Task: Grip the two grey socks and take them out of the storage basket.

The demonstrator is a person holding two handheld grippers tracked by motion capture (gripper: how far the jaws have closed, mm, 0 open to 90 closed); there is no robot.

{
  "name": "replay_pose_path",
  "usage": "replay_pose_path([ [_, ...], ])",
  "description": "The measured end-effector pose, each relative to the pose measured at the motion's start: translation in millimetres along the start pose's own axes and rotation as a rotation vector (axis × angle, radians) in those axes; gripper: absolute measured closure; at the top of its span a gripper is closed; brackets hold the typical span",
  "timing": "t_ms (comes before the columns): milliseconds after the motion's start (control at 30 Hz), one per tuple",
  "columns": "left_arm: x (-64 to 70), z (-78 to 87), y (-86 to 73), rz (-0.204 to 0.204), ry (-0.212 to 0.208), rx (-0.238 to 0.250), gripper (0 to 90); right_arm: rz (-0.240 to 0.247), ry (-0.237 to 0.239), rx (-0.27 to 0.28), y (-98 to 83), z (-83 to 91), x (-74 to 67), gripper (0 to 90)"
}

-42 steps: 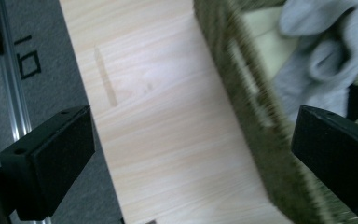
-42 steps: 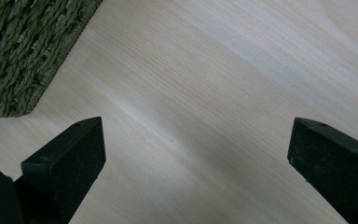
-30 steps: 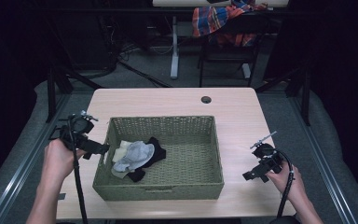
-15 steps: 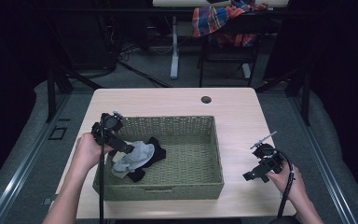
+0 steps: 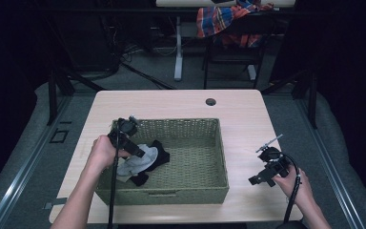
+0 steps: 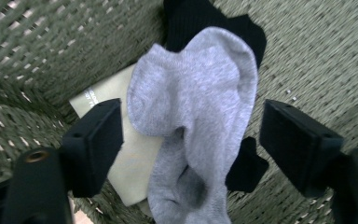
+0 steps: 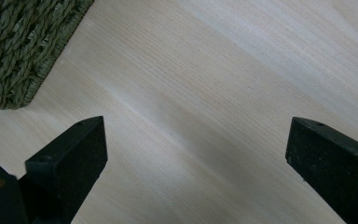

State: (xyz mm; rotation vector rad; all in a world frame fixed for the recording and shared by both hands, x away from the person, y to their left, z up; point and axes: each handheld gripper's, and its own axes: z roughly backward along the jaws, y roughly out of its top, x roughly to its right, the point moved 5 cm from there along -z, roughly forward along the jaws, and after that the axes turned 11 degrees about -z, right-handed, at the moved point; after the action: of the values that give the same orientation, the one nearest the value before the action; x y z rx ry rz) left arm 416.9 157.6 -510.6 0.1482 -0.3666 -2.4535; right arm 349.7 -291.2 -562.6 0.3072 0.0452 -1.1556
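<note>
A pale wooden table carries a green wicker basket. In its left end a grey sock lies over a black sock. The left gripper straddles the grey sock, jaws closing, not yet pressing. The right gripper rests wide open on the table.

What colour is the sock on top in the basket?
Light grey sock; clearest in the left gripper view.

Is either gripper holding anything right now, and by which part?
Nothing held. Left gripper has been closing around the grey sock, pads not yet touching. Right gripper is open over bare table.
</note>
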Motion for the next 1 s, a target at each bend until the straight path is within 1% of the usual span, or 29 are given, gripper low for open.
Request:
replay_pose_path([
  [33, -0.3, -4.5, -1.1, -0.004, -0.007, -0.017, 28.3, -0.019, 0.004, 0.023, 0.1, -1.7, -1.4, 5.3],
  [67, -0.9, -6.2, -1.6, -0.007, -0.007, -0.021, 29.1, -0.019, 0.004, 0.024, 0.2, -1.7, -1.5, 5.3],
  [100, -1.1, -7.7, -1.9, -0.008, -0.011, -0.027, 30.1, -0.005, 0.001, 0.005, 0.2, -0.3, -0.6, 5.3],
  [133, -1.1, -7.7, -1.9, -0.008, -0.011, -0.027, 33.2, -0.003, -0.006, 0.006, 0.2, -0.3, -0.4, 5.3],
  [167, -1.6, -10.9, -1.7, -0.012, -0.009, -0.03, 35.0, -0.023, 0.01, 0.026, 0.3, -1.7, -2.7, 5.3],
  [200, -1.6, -10.9, -1.7, -0.012, -0.009, -0.03, 35.4, -0.023, 0.01, 0.026, 0.3, -1.7, -2.7, 5.3],
  [233, -1.8, -14.6, -1.0, -0.015, -0.008, -0.038, 37.3, 0.003, 0.0, 0.003, 0.4, -0.8, -1.0, 5.2],
  [300, -1.8, -17.7, -0.6, -0.03, -0.004, -0.051, 40.6, -0.002, 0.007, 0.0, 0.5, -0.7, -1.1, 5.2],
  [367, -1.3, -19.7, -0.8, -0.047, 0.0, -0.07, 45.1, -0.002, 0.003, 0.002, 0.5, -0.3, -0.3, 5.2],
  [400, -1.0, -20.8, -0.9, -0.048, 0.002, -0.07, 47.1, -0.01, 0.001, 0.002, 0.2, -0.1, -0.8, 5.2],
  [467, -0.9, -21.7, -1.3, -0.049, -0.002, -0.071, 51.5, -0.009, 0.0, 0.003, 0.3, -0.1, -0.8, 5.2],
  [500, -0.7, -23.9, -2.8, -0.057, -0.002, -0.076, 52.6, -0.01, 0.006, 0.008, 0.8, -0.8, -1.4, 5.2],
  [533, -0.7, -25.2, -3.3, -0.058, -0.002, -0.075, 54.4, -0.004, 0.009, 0.0, 0.8, -0.8, -1.3, 5.2],
  [567, -0.4, -26.1, -3.7, -0.062, -0.003, -0.076, 57.3, 0.001, -0.009, 0.0, 1.0, -1.0, -0.2, 5.2],
  [600, 0.6, -26.9, -3.9, -0.063, -0.007, -0.075, 59.7, -0.003, 0.01, 0.005, 1.2, -0.9, -1.1, 5.2],
  [633, 1.1, -26.9, -4.2, -0.071, -0.005, -0.08, 62.7, 0.002, 0.002, 0.007, 1.3, -0.6, -0.1, 5.2],
  [667, 1.1, -26.9, -4.2, -0.071, -0.005, -0.08, 66.1, 0.002, 0.002, 0.007, 1.3, -0.6, -0.1, 5.2],
  [700, 2.4, -27.5, -4.2, -0.074, -0.007, -0.079, 66.1, -0.003, 0.0, 0.004, 0.9, 0.2, -0.3, 5.2],
  [733, 3.2, -27.1, -4.3, -0.078, -0.001, -0.08, 71.7, 0.0, 0.001, 0.005, 0.9, 0.4, -0.4, 5.2],
  [800, 4.2, -25.7, -4.4, -0.079, 0.001, -0.074, 77.0, 0.0, 0.009, 0.011, 1.2, -0.2, -1.4, 5.2],
  [833, 4.7, -24.5, -4.6, -0.083, 0.0, -0.074, 78.7, 0.005, -0.005, 0.014, 1.3, -0.2, -0.7, 5.2],
  [867, 5.2, -23.2, -4.6, -0.081, 0.002, -0.073, 79.7, 0.005, 0.007, 0.018, 1.5, 0.0, -1.4, 5.2],
  [967, 6.9, -19.5, -4.9, -0.085, -0.001, -0.066, 82.2, 0.008, 0.001, 0.01, 1.3, 0.8, -0.4, 5.3],
  [1000, 7.4, -18.3, -4.9, -0.088, 0.0, -0.064, 82.5, -0.008, 0.0, 0.035, 1.4, -1.1, -1.2, 5.3],
])
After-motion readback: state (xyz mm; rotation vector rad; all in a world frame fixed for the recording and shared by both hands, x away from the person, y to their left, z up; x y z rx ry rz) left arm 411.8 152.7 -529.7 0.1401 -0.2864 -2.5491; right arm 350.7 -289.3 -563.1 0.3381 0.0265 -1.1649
